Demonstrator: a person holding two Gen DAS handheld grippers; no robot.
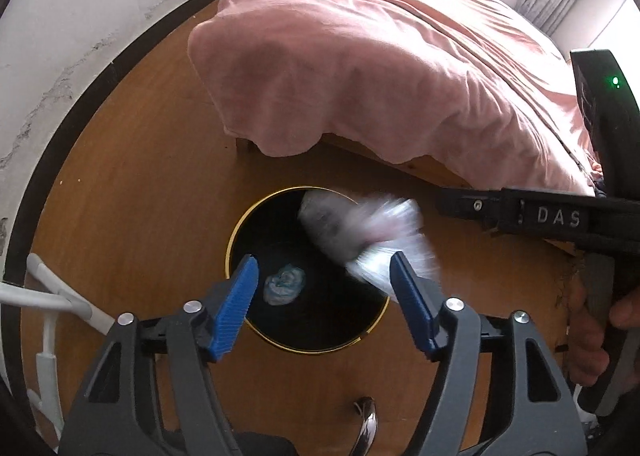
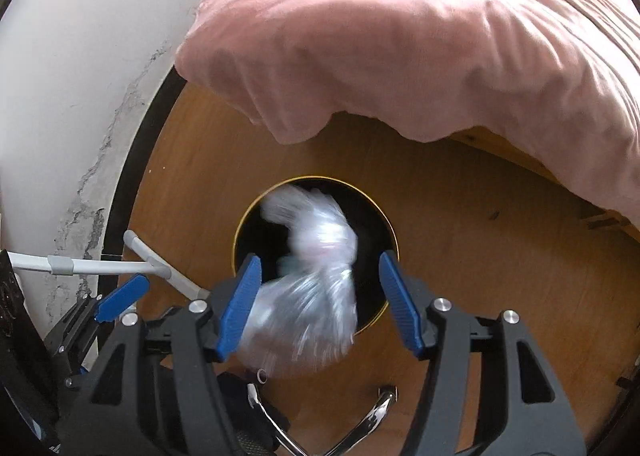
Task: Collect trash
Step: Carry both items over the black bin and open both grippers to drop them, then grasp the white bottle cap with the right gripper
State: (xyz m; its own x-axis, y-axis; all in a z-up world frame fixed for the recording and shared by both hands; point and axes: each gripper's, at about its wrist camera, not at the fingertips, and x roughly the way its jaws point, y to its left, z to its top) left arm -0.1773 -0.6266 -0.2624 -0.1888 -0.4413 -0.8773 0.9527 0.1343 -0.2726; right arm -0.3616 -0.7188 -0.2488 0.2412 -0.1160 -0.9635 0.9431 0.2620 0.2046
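A black round bin with a gold rim (image 1: 236, 234) stands on the wooden floor below both grippers; it also shows in the right wrist view (image 2: 390, 228). A crumpled blue-white wad (image 1: 284, 284) lies at its bottom. A clear plastic bag (image 1: 360, 232), motion-blurred, is in the air over the bin's mouth, free of any finger; it also shows in the right wrist view (image 2: 312, 280). My left gripper (image 1: 324, 296) is open and empty above the bin. My right gripper (image 2: 320, 296) is open, with the blurred bag between and below its fingers.
A bed with a pink cover (image 1: 380, 55) stands just behind the bin. A white wall with a dark baseboard (image 1: 60, 103) runs along the left. A white rack's tubes (image 2: 100, 266) and chrome legs (image 2: 372, 416) are near the grippers.
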